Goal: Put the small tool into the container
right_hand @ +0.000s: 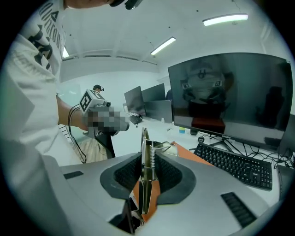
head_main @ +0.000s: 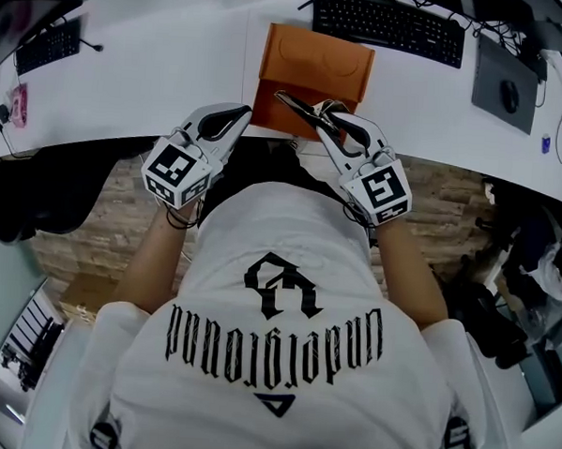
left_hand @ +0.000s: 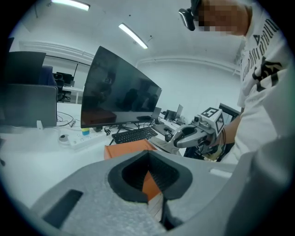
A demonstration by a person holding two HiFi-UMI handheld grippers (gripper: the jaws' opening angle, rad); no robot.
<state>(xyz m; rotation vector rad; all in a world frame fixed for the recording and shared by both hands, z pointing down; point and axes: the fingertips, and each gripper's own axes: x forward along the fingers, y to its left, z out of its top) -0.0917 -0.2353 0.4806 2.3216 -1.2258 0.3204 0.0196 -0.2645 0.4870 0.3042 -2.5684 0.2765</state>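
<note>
An orange container [head_main: 313, 70] lies on the white desk [head_main: 177, 63] just in front of the person, also seen in the left gripper view [left_hand: 126, 150]. A small metal tool [head_main: 301, 107] with a spring, seen edge-on in the right gripper view [right_hand: 146, 170], is clamped in my right gripper [head_main: 319, 119]. It hangs over the container's near edge. My left gripper [head_main: 238, 113] hovers at the desk's front edge, left of the container, its jaws close together with nothing between them [left_hand: 152, 184].
A black keyboard [head_main: 390, 26] lies behind the container, with a dark monitor [left_hand: 115, 97] beyond it. Another keyboard [head_main: 46, 45] is at the far left. A mouse on a grey pad [head_main: 506, 90] sits at the right. A power strip [left_hand: 80, 138] is at the back.
</note>
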